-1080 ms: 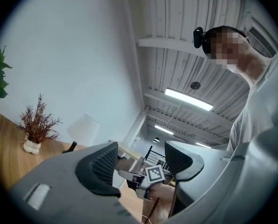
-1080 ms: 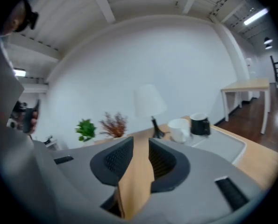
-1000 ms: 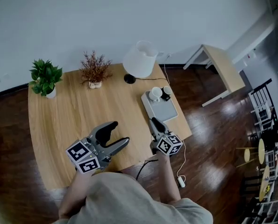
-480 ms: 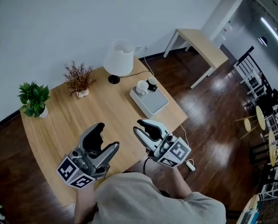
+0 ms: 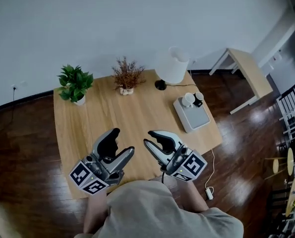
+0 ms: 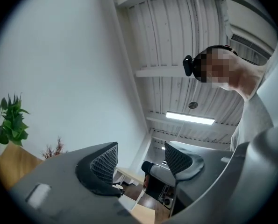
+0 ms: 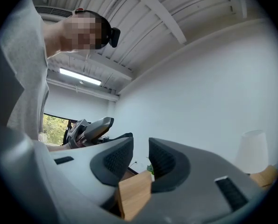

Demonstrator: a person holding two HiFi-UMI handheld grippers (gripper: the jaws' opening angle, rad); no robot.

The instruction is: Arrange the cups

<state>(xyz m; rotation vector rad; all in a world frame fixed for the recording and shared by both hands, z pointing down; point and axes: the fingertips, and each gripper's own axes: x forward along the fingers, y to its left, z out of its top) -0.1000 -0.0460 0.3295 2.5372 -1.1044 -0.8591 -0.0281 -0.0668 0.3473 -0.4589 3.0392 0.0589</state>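
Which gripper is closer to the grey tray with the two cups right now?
Right. The right gripper hovers over the table's near edge, with the tray beyond it to the right; the left gripper is further left, farther from the tray.

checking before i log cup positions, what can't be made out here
- white cup and dark cup on the tray: head view, too small to tell contents or handles
- both gripper views: no cups in frame, mostly wall and ceiling
- table's near edge: head view, hidden by the person

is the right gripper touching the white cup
Apart. The head view shows bare tabletop between the right gripper and the white cup on the grey tray.
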